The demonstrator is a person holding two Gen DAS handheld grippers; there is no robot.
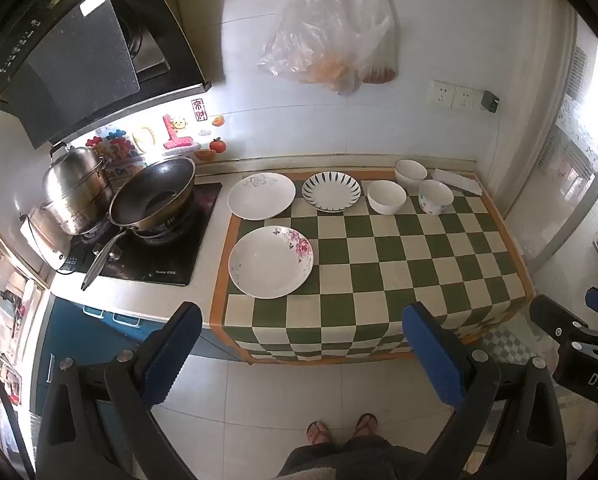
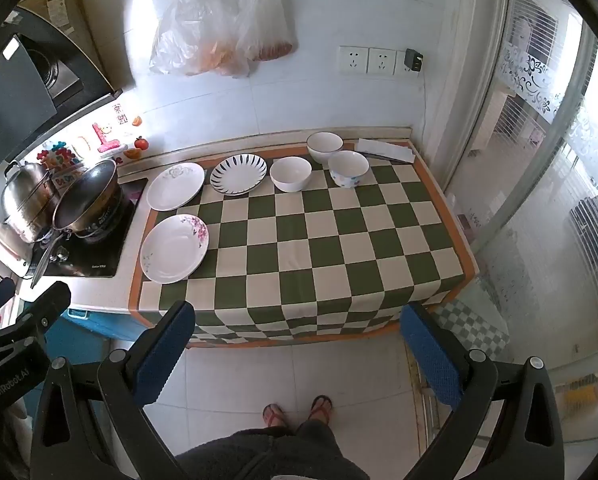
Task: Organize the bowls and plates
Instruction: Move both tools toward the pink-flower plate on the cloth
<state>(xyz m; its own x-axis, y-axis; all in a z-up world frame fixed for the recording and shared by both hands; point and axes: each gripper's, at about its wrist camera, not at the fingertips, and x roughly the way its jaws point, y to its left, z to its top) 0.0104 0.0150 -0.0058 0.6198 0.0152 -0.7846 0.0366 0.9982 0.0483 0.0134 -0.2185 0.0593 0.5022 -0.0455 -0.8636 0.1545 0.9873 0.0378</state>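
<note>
Three plates lie on a green-and-white checked cloth: a pink-flowered plate in front left, a grey-flowered plate behind it, a striped plate to its right. Three bowls stand at the back right: a plain white bowl, a white bowl behind it, a flower-patterned bowl. The same plates and bowls show in the right wrist view. My left gripper and right gripper are open and empty, held above the floor in front of the counter.
A stove with a wok and a steel pot stands left of the cloth. Plastic bags hang on the wall. A folded paper lies at the back right corner. A glass door is at the right.
</note>
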